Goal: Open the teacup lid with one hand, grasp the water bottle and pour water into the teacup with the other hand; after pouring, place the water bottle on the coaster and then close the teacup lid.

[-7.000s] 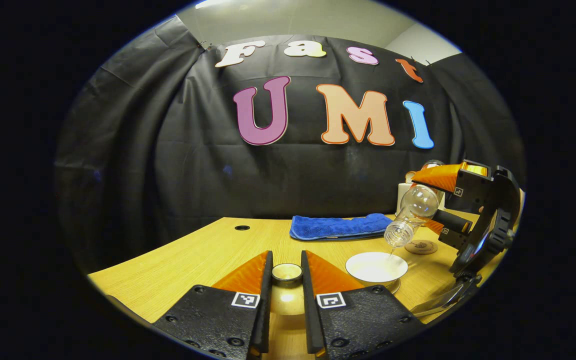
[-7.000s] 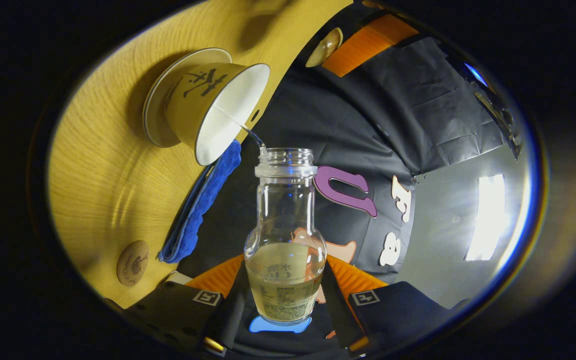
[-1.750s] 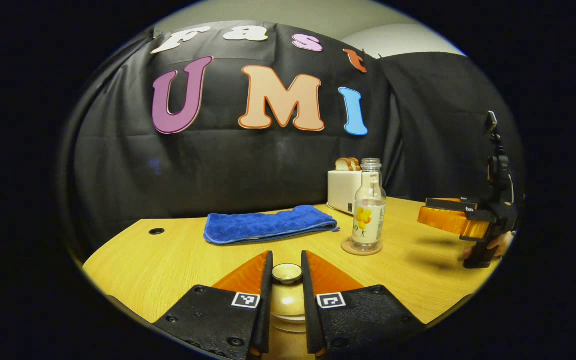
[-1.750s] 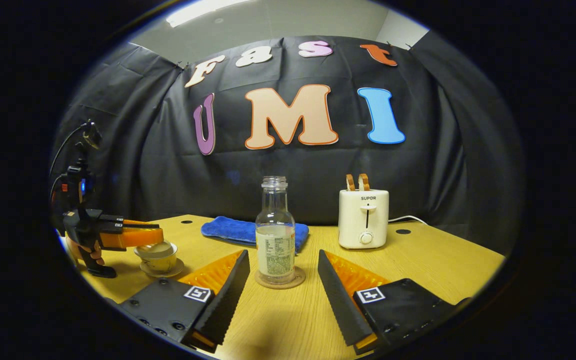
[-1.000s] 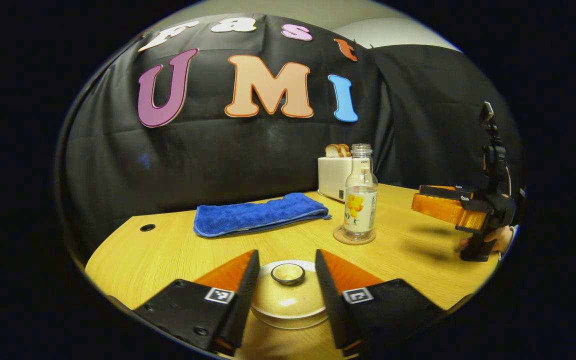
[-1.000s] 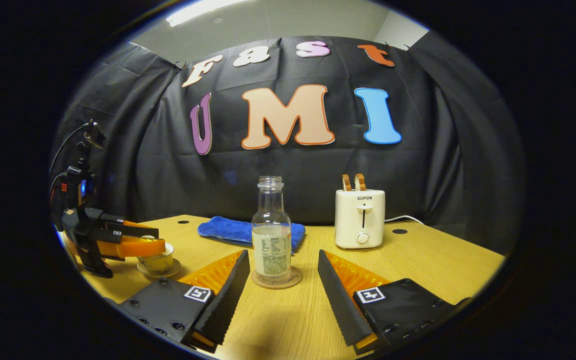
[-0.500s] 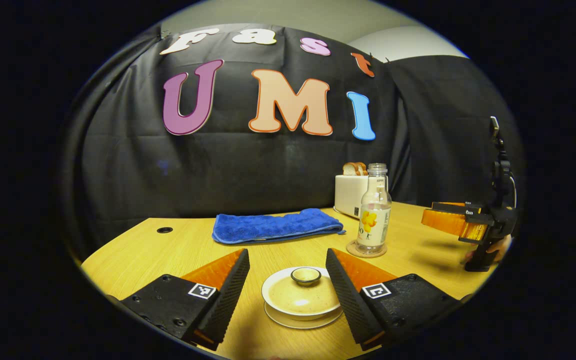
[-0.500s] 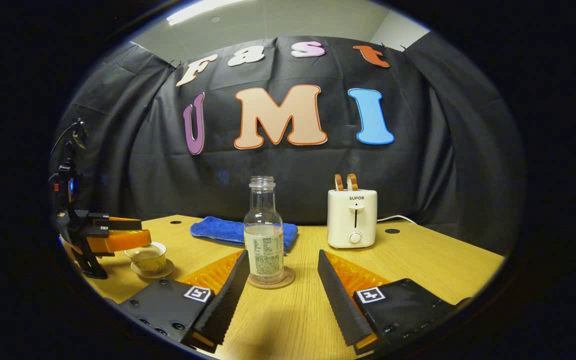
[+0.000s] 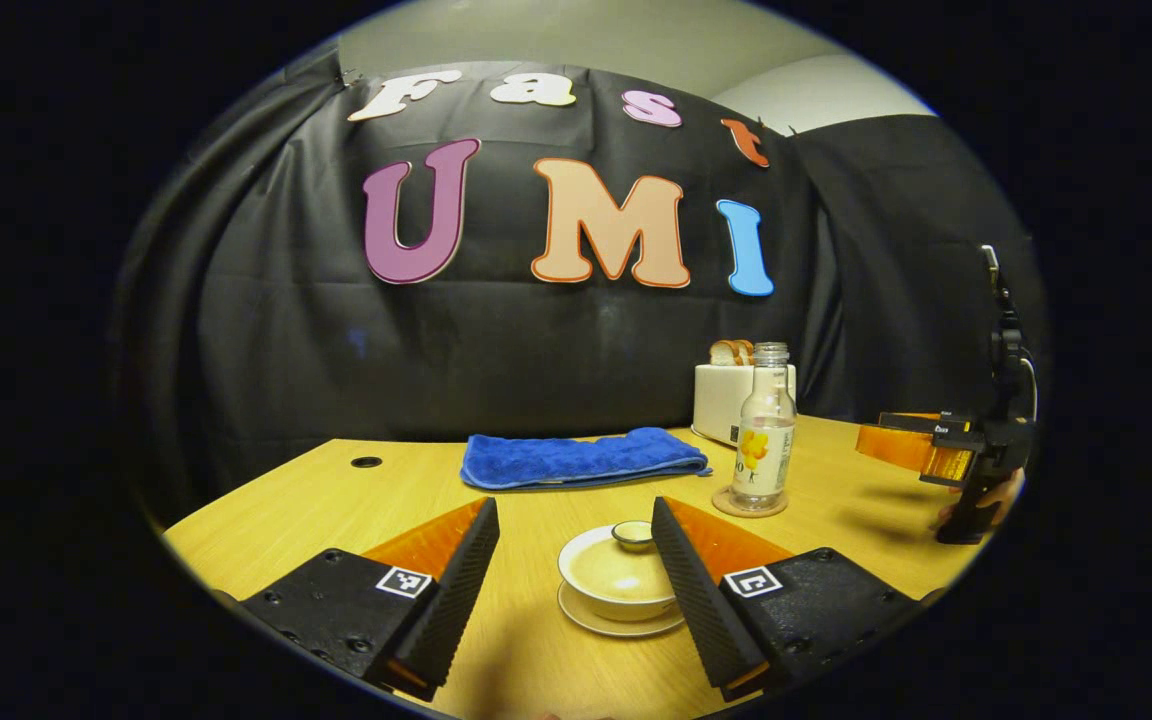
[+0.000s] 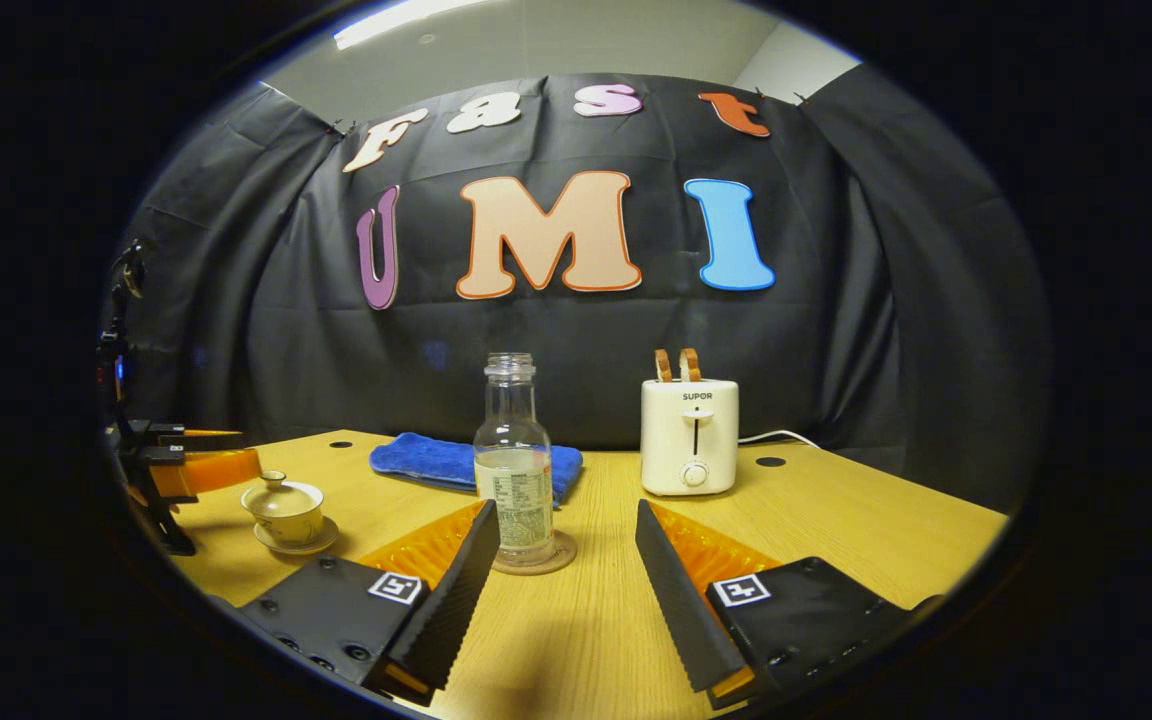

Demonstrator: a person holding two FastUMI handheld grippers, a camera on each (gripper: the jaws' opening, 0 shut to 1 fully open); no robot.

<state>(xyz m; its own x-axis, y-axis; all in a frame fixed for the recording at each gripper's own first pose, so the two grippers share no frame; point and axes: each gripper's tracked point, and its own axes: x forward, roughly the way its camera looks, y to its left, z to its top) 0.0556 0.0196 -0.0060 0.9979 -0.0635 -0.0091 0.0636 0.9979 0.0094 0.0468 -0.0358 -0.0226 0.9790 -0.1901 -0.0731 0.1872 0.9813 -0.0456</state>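
Your left gripper (image 9: 576,530) sits at the bottom of the left gripper view with its fingers spread wide, touching nothing. Between them, low centre, stands the teacup (image 9: 620,587) on its saucer (image 9: 618,624), the lid (image 9: 622,563) seated on top. To the right of centre the water bottle (image 9: 764,430) stands upright on the round coaster (image 9: 749,504); its label carries a yellow flower picture, the writing too small to read.

Your right gripper (image 10: 559,525) is at the bottom of the right gripper view, fingers parted and empty, the bottle just beyond them. The white toaster (image 10: 688,436), right of centre, holds two bread slices. A blue towel (image 10: 456,463) lies on the wooden table (image 10: 866,520) behind the bottle.
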